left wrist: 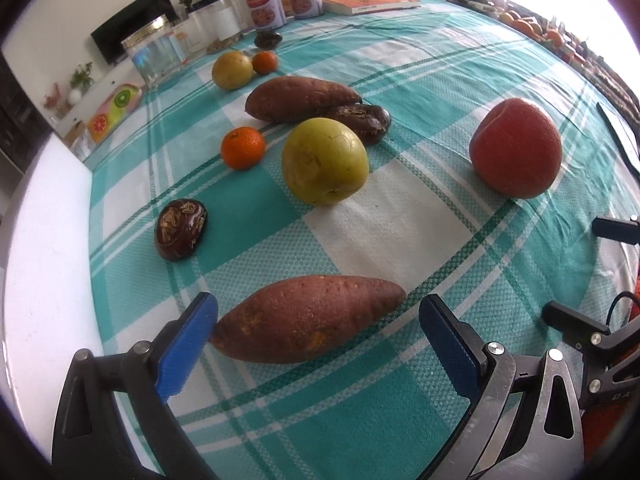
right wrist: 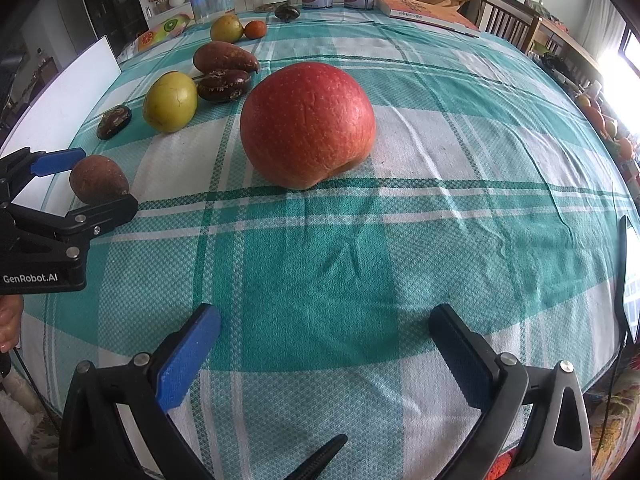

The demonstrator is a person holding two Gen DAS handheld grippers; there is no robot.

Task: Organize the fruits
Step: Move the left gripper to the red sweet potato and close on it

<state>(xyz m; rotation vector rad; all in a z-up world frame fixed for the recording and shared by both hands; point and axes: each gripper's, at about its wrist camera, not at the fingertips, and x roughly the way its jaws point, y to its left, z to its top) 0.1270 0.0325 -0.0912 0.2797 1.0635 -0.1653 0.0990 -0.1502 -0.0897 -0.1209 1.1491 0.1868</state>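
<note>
A sweet potato [left wrist: 306,317] lies between the open fingers of my left gripper [left wrist: 316,316]; whether the pads touch it I cannot tell. It also shows in the right wrist view [right wrist: 98,179], with the left gripper [right wrist: 86,178] around it. A big red apple [right wrist: 307,124] sits ahead of my open, empty right gripper [right wrist: 324,330]; the apple shows in the left wrist view [left wrist: 516,147]. On the checked cloth lie a yellow-green fruit [left wrist: 325,160], a mandarin [left wrist: 243,147], a dark brown fruit [left wrist: 181,229], a second sweet potato [left wrist: 302,99] and another dark fruit [left wrist: 362,117].
Further back lie a second yellow fruit [left wrist: 232,70], a mandarin [left wrist: 265,62] and a dark fruit [left wrist: 267,39]. Two cans [left wrist: 264,0], glass jars [left wrist: 154,54] and a book [left wrist: 370,1] stand at the far edge. A white board [left wrist: 44,260] borders the table's left side.
</note>
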